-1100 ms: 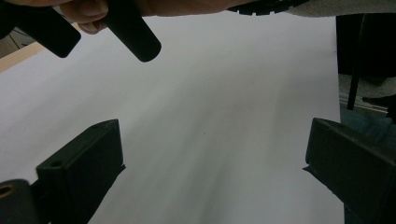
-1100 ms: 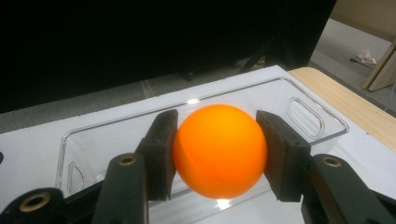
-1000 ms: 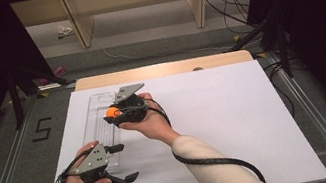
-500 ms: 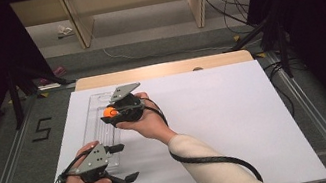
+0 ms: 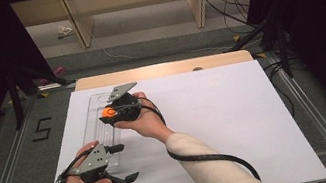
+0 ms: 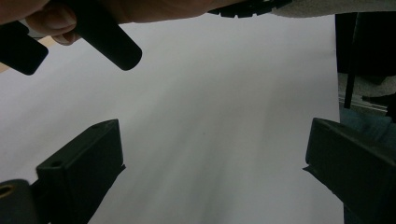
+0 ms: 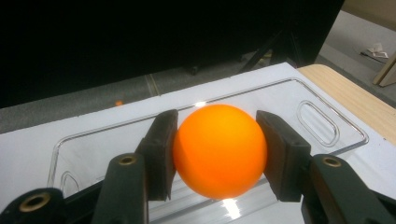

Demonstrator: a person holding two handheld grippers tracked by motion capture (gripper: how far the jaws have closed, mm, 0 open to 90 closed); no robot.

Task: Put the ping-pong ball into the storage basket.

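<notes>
1. Orange in the right gripper (image 7: 217, 156): clasps a ball (image 7: 219, 150) squarely between both pads (image 7: 161, 154), each pressed against one side of it, with a clear plastic tray (image 7: 327, 140) lying below and beyond the fingertips.
2. Set against a second ago, shows almost nothing new: keeps the same firm clamp on the ball and barely drifts above the tray's far half.
3. Reads, as a judgement, as a carry paused over its target rather than a finished placement: no release yet, with lowering and letting go still to come. Cannot tell from here whether the ball's underside touches the tray.
4. Nearer the person, holds the left gripper (image 5: 125, 162) parked at the tray's near end, jaws spread wide and released. Has nothing between its fingers except the white sheet (image 6: 210, 140) beneath them. Matches its earlier pose.
5. For writing, offers a single dark "5" (image 5: 41, 129) marked on the floor, well out to the left of the left gripper's fingers.
6. Carries no legible brand, label or lettering on the ball, the tray or either gripper.
</notes>
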